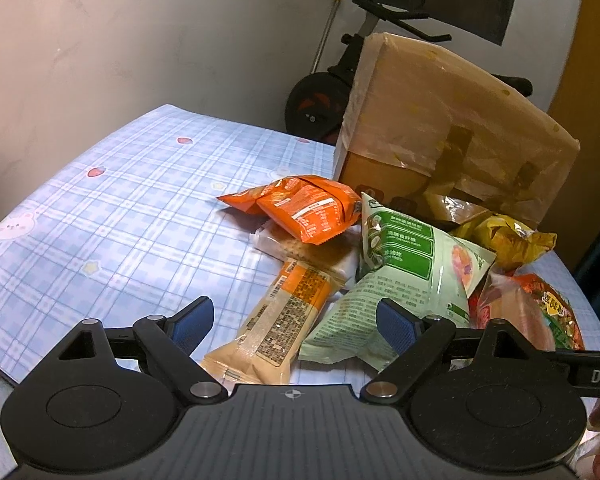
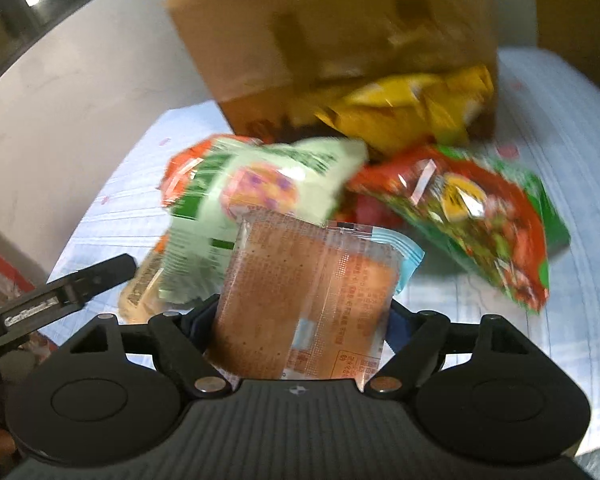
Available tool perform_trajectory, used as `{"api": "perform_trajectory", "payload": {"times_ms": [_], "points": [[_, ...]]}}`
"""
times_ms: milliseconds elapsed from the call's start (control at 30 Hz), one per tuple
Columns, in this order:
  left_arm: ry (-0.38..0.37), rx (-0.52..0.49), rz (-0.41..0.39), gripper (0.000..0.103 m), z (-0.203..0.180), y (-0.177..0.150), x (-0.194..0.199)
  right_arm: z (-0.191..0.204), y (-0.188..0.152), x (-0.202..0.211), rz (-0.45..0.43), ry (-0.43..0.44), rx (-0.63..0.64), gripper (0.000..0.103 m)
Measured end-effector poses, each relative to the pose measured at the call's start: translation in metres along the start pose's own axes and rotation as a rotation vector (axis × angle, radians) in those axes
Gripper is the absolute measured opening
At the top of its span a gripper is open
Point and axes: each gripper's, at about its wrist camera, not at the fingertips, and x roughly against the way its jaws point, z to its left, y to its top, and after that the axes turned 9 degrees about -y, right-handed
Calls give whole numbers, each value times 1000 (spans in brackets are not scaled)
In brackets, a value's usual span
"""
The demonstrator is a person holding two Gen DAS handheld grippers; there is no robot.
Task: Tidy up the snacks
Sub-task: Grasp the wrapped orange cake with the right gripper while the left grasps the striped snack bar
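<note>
A pile of snack packs lies on the blue checked tablecloth (image 1: 119, 208) in front of a tipped cardboard box (image 1: 452, 132). My left gripper (image 1: 295, 324) is open and empty, low over a long beige cracker pack (image 1: 279, 320), with a pale green bag (image 1: 404, 276) by its right finger. An orange pack (image 1: 300, 208) lies behind. My right gripper (image 2: 304, 320) is shut on a clear-wrapped brown cracker pack (image 2: 308, 300) and holds it up. Beyond it are the green bag (image 2: 251, 196), a red and green bag (image 2: 480, 216), and yellow bags (image 2: 412, 108) in the box mouth (image 2: 340, 40).
A white wall stands behind the table. A black wheeled cart (image 1: 320, 104) stands behind the box. The left gripper's body (image 2: 55, 300) shows at the left of the right wrist view. The table's left half is bare cloth.
</note>
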Motion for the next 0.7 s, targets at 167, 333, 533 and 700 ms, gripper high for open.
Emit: {"api": "perform_trajectory", "payload": {"times_ms": [167, 333, 533, 700], "points": [[1, 14, 0, 86, 4, 3, 1, 9, 3, 9, -92, -16, 83, 81], [-16, 15, -14, 75, 14, 18, 0, 23, 6, 22, -210, -17, 193, 81], [-17, -125, 14, 66, 16, 45, -14, 25, 16, 19, -282, -43, 217, 81], [-38, -208, 115, 54, 16, 45, -45, 11, 20, 14, -287, -67, 153, 81]]}}
